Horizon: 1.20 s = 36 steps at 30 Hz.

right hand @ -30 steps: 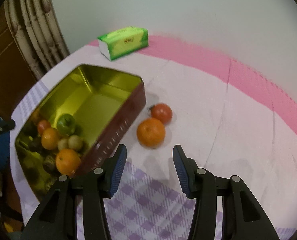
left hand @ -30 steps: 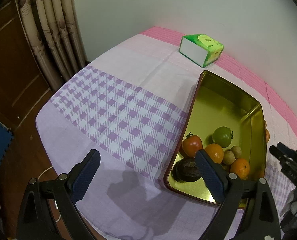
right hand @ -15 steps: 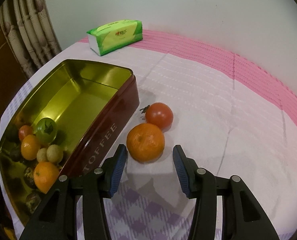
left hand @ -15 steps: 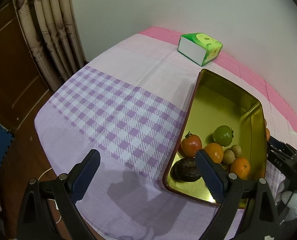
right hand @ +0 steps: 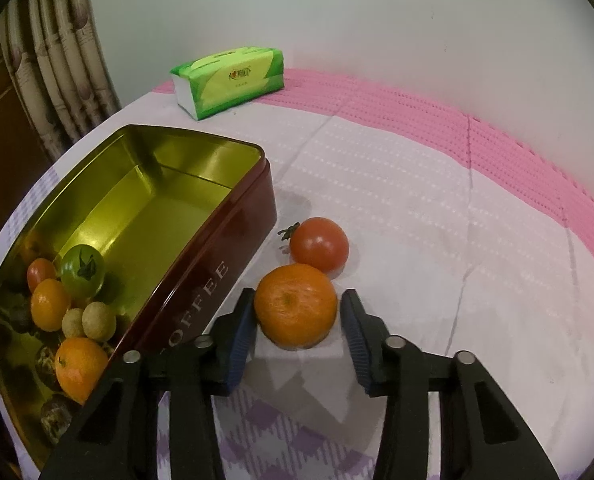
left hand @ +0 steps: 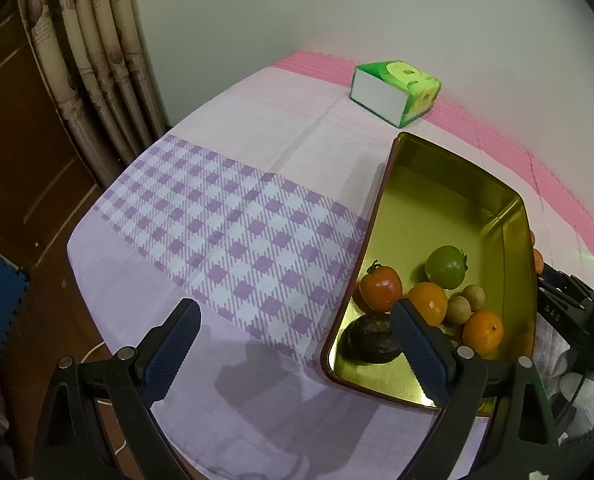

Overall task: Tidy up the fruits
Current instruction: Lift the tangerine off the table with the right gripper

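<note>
Tablecloth [right hand: 397,184]; orange [right hand: 296,306] underside hidden between fingers [right hand: 241,332]

tin's [right hand: 201,292] near end cut off, dark fruit [right hand: 51,416] blurred

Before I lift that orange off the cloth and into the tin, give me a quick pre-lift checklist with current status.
1. Large orange sits between the right gripper fingers: ok.
2. Jaws have just been closing; firm pad contact on both sides: cannot tell.
3. Red tomato behind the orange, touching or nearly so, may roll on lift: not ok.
4. Gold-lined toffee tin has bare floor at its far end: ok.
5. Left gripper open, holding nothing, over the checked cloth: ok.
</note>
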Available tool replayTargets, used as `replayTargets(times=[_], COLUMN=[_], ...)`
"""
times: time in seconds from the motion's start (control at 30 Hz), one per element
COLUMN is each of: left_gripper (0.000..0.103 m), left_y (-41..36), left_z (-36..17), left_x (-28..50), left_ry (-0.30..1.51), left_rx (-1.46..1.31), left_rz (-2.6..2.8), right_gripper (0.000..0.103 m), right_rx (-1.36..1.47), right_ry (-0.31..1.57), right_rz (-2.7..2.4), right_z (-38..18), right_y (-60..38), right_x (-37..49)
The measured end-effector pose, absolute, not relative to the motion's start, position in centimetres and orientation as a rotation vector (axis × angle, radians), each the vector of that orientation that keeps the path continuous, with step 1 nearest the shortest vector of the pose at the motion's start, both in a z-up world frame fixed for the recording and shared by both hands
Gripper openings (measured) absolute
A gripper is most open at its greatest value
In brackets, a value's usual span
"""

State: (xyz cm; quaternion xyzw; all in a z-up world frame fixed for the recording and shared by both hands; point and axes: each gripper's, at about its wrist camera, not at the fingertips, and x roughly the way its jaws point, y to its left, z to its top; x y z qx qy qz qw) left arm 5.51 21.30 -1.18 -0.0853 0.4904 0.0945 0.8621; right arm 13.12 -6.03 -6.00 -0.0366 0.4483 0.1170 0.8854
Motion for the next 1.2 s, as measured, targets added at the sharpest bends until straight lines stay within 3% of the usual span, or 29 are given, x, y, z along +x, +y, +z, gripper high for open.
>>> replayTargets(times=[0.77, 1.2], left_gripper=[0.094, 0.094], left_y=[18.7, 7.3], left_z=[-0.2, 2.5], left_x=[6.0, 9.4], left_ry=[0.993, 0.967], left_rx=[-0.103, 0.009], left_rz=[0.162, -0.087], right_gripper=[0.040, 0.040], right_rx=[0.016, 0.060], right_ry=[0.914, 0.920], right_rz=[-0.056, -0.153], right_z=[-6.3, -6.8], right_y=[-21.3, -28.6], right_x=[12.2, 11.1])
